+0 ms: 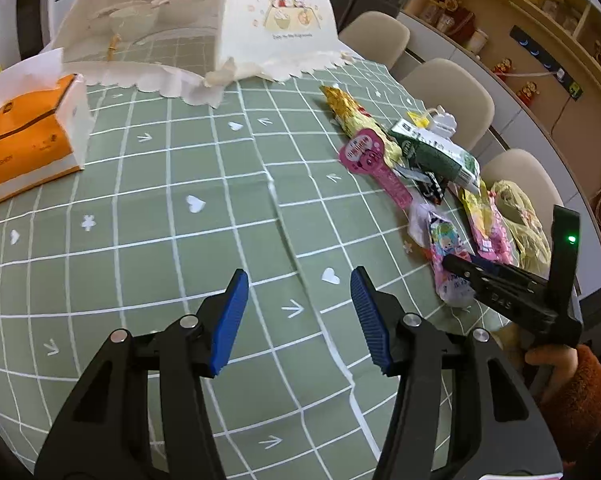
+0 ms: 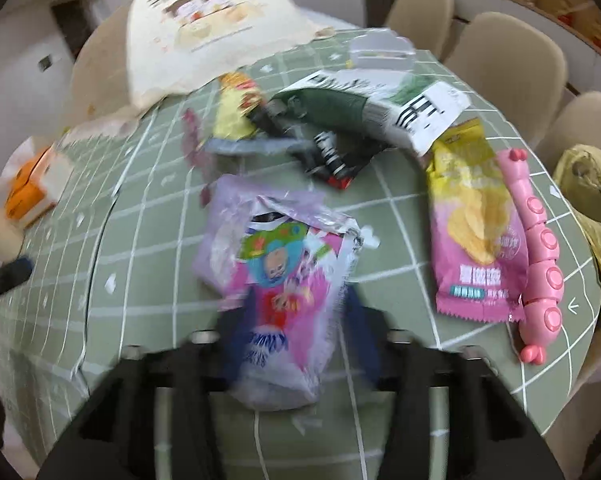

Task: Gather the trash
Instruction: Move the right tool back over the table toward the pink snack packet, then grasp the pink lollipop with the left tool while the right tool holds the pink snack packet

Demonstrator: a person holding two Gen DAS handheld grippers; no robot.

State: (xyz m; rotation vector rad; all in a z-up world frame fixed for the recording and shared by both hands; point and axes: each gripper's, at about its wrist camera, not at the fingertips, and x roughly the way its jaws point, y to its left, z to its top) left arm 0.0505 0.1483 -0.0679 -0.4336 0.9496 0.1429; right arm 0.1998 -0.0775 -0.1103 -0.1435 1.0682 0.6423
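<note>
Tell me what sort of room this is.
Probably a home dining room: a dining table under a green checked cloth, a mesh food cover over dishes, beige chairs alongside, and display shelves of ornaments behind.

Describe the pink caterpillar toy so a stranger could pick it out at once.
Start at the green checked tablecloth and go to the litter along its right edge. Beside the pink-and-yellow chip packet, on its right, lies the caterpillar toy. It alone is moulded plastic: a chain of rounded pink segments, not a wrapper.
</note>
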